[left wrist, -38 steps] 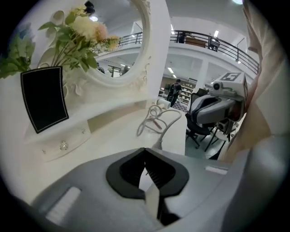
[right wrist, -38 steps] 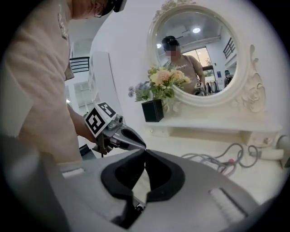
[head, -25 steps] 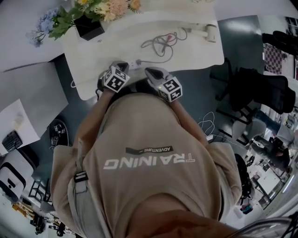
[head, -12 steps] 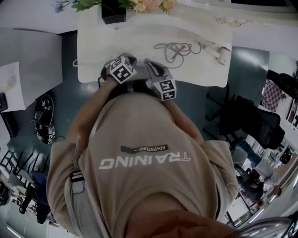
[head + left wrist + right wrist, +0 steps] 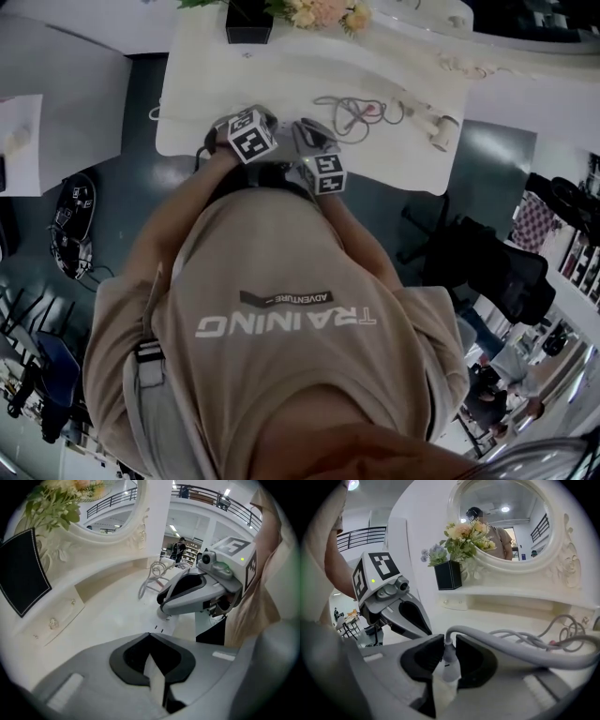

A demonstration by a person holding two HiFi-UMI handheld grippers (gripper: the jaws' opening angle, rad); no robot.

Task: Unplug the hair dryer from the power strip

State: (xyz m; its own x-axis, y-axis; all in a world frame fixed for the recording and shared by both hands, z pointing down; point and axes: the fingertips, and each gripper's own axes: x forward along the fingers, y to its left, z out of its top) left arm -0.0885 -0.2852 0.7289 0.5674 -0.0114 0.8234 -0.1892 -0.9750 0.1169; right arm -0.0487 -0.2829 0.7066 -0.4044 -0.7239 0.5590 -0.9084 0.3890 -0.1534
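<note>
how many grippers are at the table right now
2. The left gripper is at the white table's near edge, jaws shut on the power strip; the right gripper is right beside it, jaws shut on the plug.

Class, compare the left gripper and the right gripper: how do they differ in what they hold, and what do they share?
The left gripper is shut on a flat white block, apparently the power strip; the right gripper is shut on a white plug. A grey cable leaves the right gripper's jaws; none leaves the left gripper's. Both are shut, side by side over the white table.
</note>
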